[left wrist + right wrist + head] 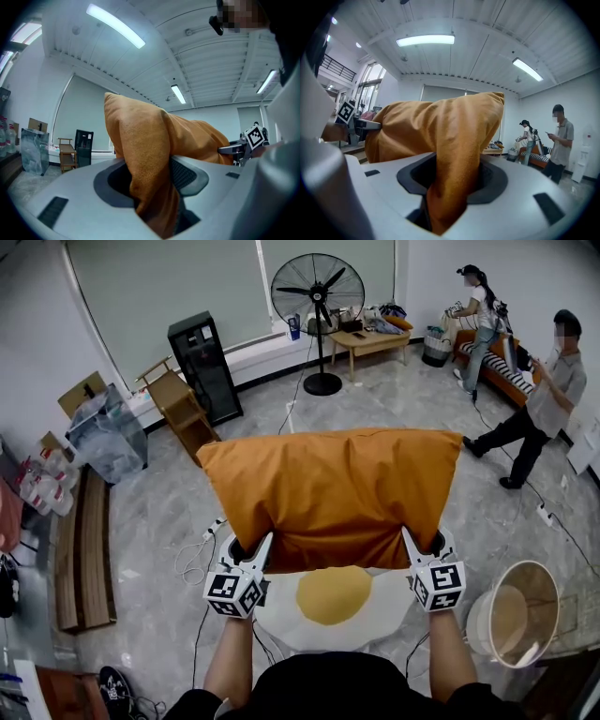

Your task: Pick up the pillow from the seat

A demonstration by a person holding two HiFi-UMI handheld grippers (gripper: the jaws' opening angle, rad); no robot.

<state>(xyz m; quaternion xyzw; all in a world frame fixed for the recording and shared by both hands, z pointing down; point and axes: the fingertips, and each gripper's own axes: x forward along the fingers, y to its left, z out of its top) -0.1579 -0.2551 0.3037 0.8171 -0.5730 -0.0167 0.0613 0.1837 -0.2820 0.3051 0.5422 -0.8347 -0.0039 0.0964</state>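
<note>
Pillow, the orange one, is held up by both lower corners: left gripper and right gripper each pinch one, jaws partly closed on fabric.

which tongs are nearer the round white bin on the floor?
Right. Right tongs clamp the pillow corner on the bin's side; left tongs clamp the opposite corner, across the pillow from it.

Your orange fabric pillow is up in front of you, its lower left corner between the jaws of your left gripper and its lower right corner in your right gripper. Beneath it lies the white-and-yellow fried-egg-shaped cushion (nearest your lap). The black pedestal fan stands behind the pillow, with the tall black cabinet to the fan's left.
</note>
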